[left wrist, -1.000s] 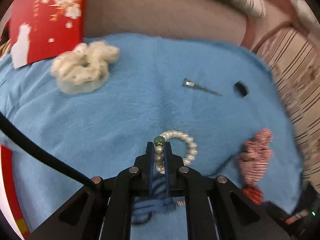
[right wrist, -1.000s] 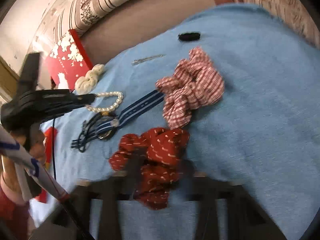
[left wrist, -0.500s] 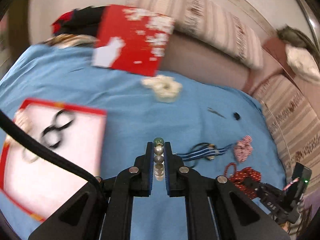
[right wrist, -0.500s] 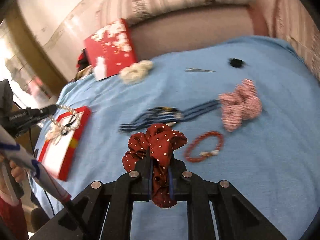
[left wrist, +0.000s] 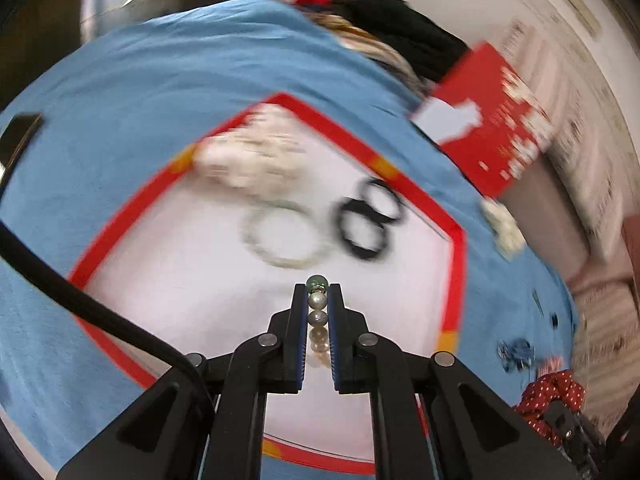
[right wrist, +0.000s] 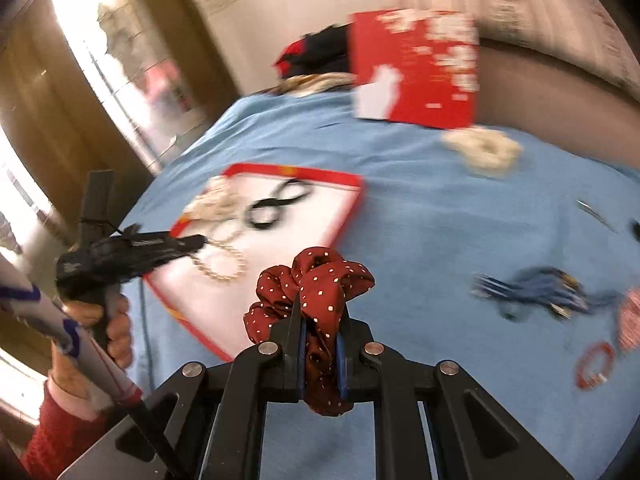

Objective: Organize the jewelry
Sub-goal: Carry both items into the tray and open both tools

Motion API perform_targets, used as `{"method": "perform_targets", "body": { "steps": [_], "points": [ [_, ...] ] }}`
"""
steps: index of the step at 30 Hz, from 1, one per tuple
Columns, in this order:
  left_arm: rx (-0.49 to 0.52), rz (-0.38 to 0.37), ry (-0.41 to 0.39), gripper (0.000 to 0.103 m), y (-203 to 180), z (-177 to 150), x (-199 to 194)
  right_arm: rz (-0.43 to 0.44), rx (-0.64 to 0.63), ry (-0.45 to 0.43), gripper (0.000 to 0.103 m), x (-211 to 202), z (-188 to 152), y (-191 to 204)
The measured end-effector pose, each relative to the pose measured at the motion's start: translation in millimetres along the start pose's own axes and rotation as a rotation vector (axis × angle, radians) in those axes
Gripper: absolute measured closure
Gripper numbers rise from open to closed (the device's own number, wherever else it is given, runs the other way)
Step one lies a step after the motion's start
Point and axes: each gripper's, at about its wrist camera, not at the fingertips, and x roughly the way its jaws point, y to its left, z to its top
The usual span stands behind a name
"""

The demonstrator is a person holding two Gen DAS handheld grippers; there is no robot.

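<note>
Left gripper (left wrist: pixel 318 294) clenched on pearl bracelet (left wrist: pixel 318 320), beads aligned along fingers; right gripper (right wrist: pixel 320 312) grasps crumpled dotted satin scrunchie (right wrist: pixel 316 280)

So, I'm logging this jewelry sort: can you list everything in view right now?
pearl bracelet: 1, white with a green bead, held over the tray
polka-dot scrunchie: 1, dark red, in the right gripper
tray: 1, white, red rim, on the blanket
hair ties: black loops, count unclear, in the tray
pale bangle: 1, in the tray
cream scrunchie: 1, on the blanket beyond the tray
striped ribbon: 1, blue, right
red bracelet: 1, far right
hair clip: 1, metal, right
red box: 1, standing behind
blanket: 1, blue
left gripper: shut on the pearl bracelet
right gripper: shut on the polka-dot scrunchie
hand: 1, holding the left gripper
</note>
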Motion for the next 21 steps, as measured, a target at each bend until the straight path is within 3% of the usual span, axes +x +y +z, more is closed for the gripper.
{"method": "perform_targets", "body": {
  "steps": [8, 14, 16, 17, 19, 21],
  "points": [
    [-0.096, 0.138, -0.067, 0.094, 54.3, 21.4, -7.4, 0.090, -0.032, 0.142, 0.090, 101.3, 21.4, 64.2],
    [-0.120, 0.132, -0.103, 0.094, 62.1, 24.4, -15.6, 0.116, -0.045, 0.210, 0.090, 149.5, 20.5, 85.5],
    [-0.103, 0.117, -0.133, 0.089, 58.7, 24.8, -22.1, 0.120, -0.055, 0.217, 0.085, 155.4, 19.8, 91.8],
    [-0.096, 0.109, -0.146, 0.081, 57.1, 25.1, -25.1, 0.116, -0.059, 0.215, 0.082, 157.1, 19.6, 93.9],
    [-0.080, 0.091, -0.187, 0.068, 51.5, 23.8, -32.7, 0.115, -0.066, 0.210, 0.066, 154.5, 19.7, 95.7],
    [-0.061, 0.079, -0.213, 0.067, 45.0, 23.0, -37.0, 0.094, -0.075, 0.189, 0.053, 146.4, 20.8, 94.6]
  ]
}}
